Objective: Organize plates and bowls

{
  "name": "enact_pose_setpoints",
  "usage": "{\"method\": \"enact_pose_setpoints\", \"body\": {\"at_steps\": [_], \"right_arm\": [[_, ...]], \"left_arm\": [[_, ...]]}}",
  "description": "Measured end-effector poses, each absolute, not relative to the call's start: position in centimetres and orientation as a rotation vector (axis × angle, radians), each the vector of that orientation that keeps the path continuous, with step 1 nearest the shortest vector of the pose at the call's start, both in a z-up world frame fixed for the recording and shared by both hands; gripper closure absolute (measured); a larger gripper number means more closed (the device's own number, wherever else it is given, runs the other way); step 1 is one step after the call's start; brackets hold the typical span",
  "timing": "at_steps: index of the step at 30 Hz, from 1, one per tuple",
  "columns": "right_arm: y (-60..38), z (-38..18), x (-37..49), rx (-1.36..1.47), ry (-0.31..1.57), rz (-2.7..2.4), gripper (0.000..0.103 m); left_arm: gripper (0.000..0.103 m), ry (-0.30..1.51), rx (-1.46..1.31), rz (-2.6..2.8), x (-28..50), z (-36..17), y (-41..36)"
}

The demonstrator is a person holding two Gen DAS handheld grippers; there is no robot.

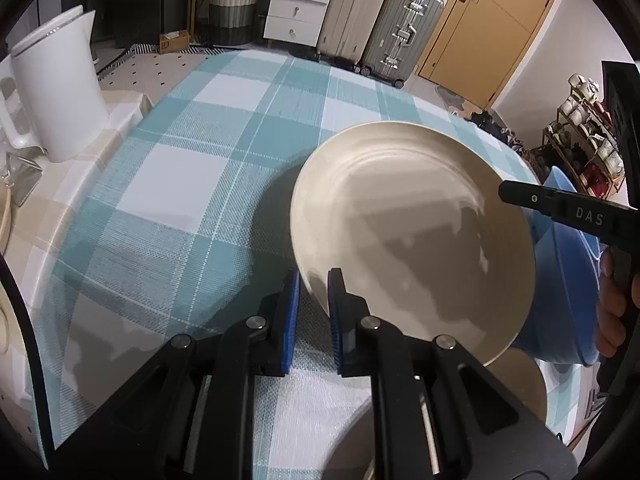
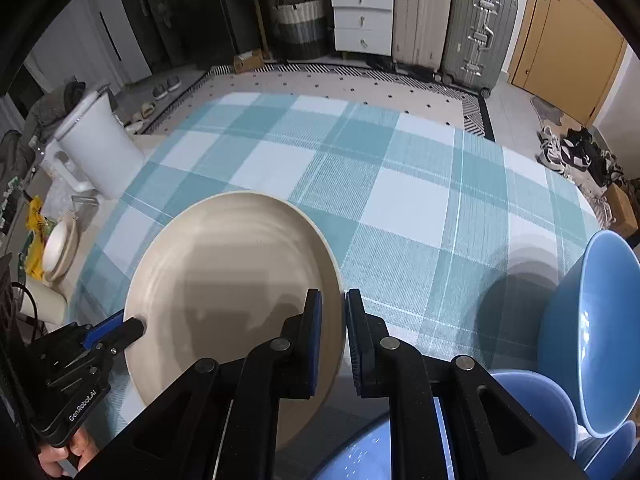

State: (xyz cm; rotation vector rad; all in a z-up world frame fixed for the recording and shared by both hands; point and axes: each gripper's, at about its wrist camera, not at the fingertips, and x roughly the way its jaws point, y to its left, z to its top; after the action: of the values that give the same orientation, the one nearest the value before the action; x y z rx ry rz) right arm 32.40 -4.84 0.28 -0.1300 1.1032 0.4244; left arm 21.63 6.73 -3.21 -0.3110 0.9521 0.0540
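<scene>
A large beige plate [image 1: 400, 220] [image 2: 224, 260] hangs tilted above the blue-checked tablecloth [image 1: 192, 168], casting a shadow on it. My left gripper [image 1: 314, 280] is shut on its near left rim, which sits between the blue pads. My right gripper [image 2: 334, 298] is shut on the opposite rim. Each gripper shows in the other's view: the right one's finger [image 1: 520, 196] over the plate's right edge, the left one [image 2: 128, 330] at the plate's lower left edge. Blue bowls [image 2: 600, 320] [image 1: 560, 280] stand to the right. A second beige dish [image 1: 520, 380] lies under the held plate.
A white jug [image 1: 60, 92] [image 2: 96, 144] stands at the table's left edge, with a small pale dish [image 2: 60, 252] and clutter near it. More blue bowls [image 2: 536, 400] crowd the near right corner. Suitcases [image 2: 476, 28] and drawers stand on the floor beyond the table.
</scene>
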Motion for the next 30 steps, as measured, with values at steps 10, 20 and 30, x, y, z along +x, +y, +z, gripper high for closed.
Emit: {"method": "enact_pose_setpoints", "body": {"at_steps": [10, 20, 30], "right_arm": [[-4.9, 4.2, 29.3, -0.111, 0.976, 0.458, 0.090], [-5.8, 7.3, 24.9, -0.080, 0.870, 0.461, 0.090], [-7.2, 8.8, 19.5, -0.057, 0.812, 0.459, 0.090]], "left_arm": [[0.092, 0.884, -0.300, 0.060, 18.7, 0.3, 6.9], [0.092, 0.833, -0.272, 0.038, 14.3, 3.3, 6.2], [0.092, 0.781, -0.244, 0.017, 9.2, 5.6, 5.0]]}}
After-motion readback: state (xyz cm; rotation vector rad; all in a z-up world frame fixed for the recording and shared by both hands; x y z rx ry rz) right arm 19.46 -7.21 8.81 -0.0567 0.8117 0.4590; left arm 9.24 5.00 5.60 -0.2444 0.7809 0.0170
